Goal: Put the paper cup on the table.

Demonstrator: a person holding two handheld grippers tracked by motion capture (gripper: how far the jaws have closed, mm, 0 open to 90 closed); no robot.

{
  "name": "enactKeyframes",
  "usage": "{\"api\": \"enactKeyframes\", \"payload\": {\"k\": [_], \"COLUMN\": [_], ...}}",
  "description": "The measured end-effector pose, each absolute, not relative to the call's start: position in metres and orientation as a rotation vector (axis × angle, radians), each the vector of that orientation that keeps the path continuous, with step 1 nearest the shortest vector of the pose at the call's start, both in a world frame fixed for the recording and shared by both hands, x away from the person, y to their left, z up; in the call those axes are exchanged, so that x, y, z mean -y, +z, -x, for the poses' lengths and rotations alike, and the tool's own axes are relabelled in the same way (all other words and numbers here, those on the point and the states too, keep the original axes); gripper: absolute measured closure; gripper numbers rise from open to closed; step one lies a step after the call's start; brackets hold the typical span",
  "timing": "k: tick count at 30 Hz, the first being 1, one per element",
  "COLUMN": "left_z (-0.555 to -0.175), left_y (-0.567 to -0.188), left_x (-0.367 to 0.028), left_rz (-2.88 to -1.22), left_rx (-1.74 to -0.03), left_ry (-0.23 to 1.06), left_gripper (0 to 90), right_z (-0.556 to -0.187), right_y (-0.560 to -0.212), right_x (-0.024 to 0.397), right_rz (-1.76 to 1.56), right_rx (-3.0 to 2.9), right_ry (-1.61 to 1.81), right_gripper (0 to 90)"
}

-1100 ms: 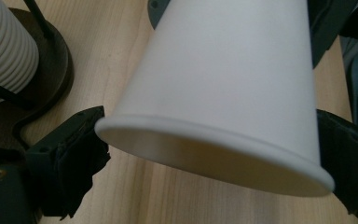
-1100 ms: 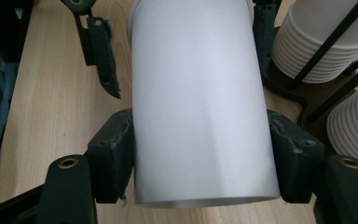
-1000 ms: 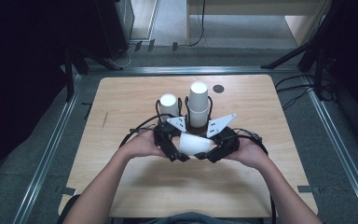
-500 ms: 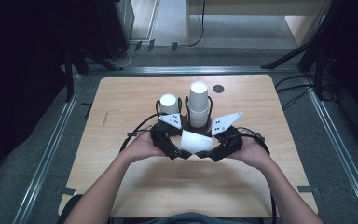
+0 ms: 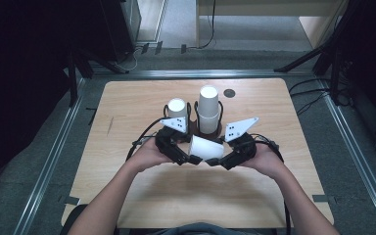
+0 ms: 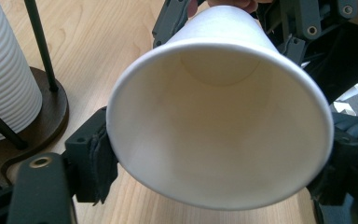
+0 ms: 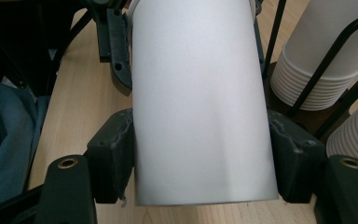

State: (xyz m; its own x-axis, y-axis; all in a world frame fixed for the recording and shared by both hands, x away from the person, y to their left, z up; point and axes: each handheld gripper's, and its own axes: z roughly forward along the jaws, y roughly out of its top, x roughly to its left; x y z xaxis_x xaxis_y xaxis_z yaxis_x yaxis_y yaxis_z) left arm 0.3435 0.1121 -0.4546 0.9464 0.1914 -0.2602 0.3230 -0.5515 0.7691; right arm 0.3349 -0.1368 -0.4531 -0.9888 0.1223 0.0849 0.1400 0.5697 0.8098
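Observation:
A white paper cup lies on its side just above the table's middle, held between both grippers. My left gripper is shut on its rim end; in the left gripper view the open mouth of the cup faces the camera, with a pad pressed to its side. My right gripper is shut on the base end, where the cup sits between the pads. The left gripper shows beyond the cup.
A dark wire holder stands just behind the grippers with two stacks of white cups: a shorter stack and a taller stack. A small dark disc lies at the table's back. Bare wood stretches to both sides and in front.
The grey plates on the two grippers have swung slightly apart as the hands turned. The cup stays held between both grippers at about the same spot.

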Motion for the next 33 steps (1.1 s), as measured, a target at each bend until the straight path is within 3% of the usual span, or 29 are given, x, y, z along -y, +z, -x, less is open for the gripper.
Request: {"api": "enactKeyframes", "payload": {"k": [13,22,33], "left_z": [-0.345,-0.346,-0.349], "left_y": [-0.455,-0.452,-0.438], "left_x": [-0.111,-0.117,-0.122], "left_rz": [-2.216,-2.255,-2.341], "left_rx": [-0.361,-0.385,-0.37], "left_ry": [-0.205,-0.164,-0.1], "left_gripper": [24.5,24.6,24.5], "right_z": [-0.335,-0.337,-0.339], "right_y": [-0.458,-0.458,-0.464], "right_x": [0.135,0.137,0.135], "right_rz": [0.24,0.294,0.323], "right_rx": [2.785,2.8,2.836], "right_ry": [-1.386,-1.385,-1.303], "right_gripper": [31.2,22.9,21.6]}}
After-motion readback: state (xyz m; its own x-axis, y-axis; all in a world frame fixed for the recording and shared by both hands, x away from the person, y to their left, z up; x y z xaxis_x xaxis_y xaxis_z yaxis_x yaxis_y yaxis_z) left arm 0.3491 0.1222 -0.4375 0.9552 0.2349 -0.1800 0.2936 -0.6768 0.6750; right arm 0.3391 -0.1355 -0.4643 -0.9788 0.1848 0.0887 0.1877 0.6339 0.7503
